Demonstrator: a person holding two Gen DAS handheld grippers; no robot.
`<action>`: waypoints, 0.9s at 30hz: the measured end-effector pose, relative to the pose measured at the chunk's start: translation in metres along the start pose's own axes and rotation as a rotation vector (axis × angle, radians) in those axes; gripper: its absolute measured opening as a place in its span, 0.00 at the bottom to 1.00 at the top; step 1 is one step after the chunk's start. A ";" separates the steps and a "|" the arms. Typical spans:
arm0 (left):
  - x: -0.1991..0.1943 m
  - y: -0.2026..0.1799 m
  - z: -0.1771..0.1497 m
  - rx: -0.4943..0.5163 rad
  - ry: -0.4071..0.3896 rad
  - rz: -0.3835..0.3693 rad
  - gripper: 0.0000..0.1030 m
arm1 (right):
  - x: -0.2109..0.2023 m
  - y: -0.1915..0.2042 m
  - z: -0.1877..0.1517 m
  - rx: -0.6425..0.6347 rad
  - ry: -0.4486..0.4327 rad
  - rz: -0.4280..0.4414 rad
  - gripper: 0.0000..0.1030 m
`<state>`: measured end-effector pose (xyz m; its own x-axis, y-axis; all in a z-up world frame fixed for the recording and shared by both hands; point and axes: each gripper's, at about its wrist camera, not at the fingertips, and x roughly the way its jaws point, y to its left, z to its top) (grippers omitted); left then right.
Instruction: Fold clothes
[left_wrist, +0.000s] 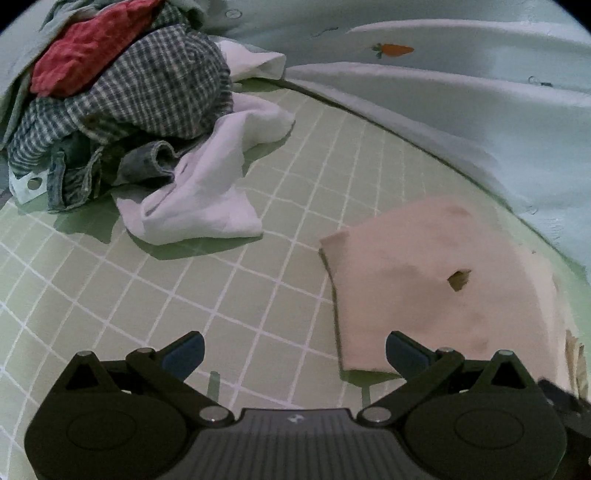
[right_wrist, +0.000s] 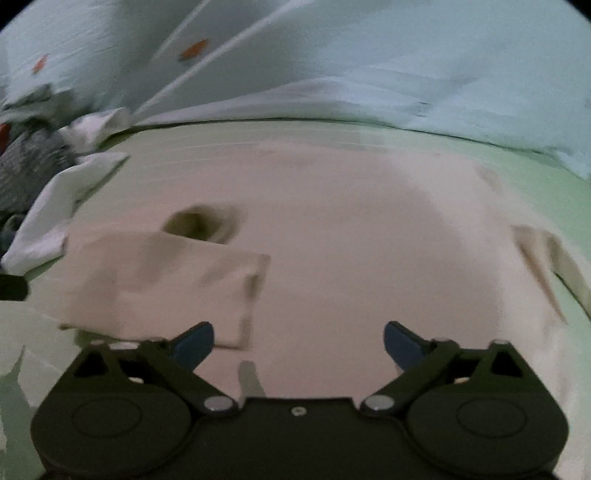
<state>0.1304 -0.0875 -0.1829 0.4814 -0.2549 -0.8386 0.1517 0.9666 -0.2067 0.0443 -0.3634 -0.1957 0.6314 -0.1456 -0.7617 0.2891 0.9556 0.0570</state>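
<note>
We held both the left gripper (left_wrist: 294, 350) and the right gripper (right_wrist: 298, 343) spread wide and empty over the pink garment (left_wrist: 424, 284) on the green grid mat (left_wrist: 207, 295), the unfolded pile (left_wrist: 122, 103) nearby.

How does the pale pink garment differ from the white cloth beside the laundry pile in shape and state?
The pale pink garment lies spread flat on the green grid mat with straight edges; the white cloth is crumpled and bunched. The pink garment sits alone, apart from the pile; the white cloth trails out from under the checked shirt. The pink garment has a small dark hole or opening; none shows on the white cloth. Both are plain, pale fabrics resting on the mat.
</note>
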 end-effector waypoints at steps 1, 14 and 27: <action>0.002 -0.001 0.000 0.007 0.009 0.014 1.00 | 0.003 0.003 0.002 -0.009 0.006 0.015 0.86; 0.017 0.002 0.001 0.006 0.061 0.072 1.00 | 0.026 0.018 0.011 -0.072 0.052 0.127 0.37; -0.005 -0.030 -0.002 0.047 -0.003 0.057 1.00 | -0.010 -0.023 0.024 -0.030 -0.069 0.200 0.02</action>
<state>0.1214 -0.1151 -0.1738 0.4933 -0.1991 -0.8467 0.1643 0.9773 -0.1341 0.0490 -0.3902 -0.1740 0.7222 0.0312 -0.6910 0.1323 0.9743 0.1823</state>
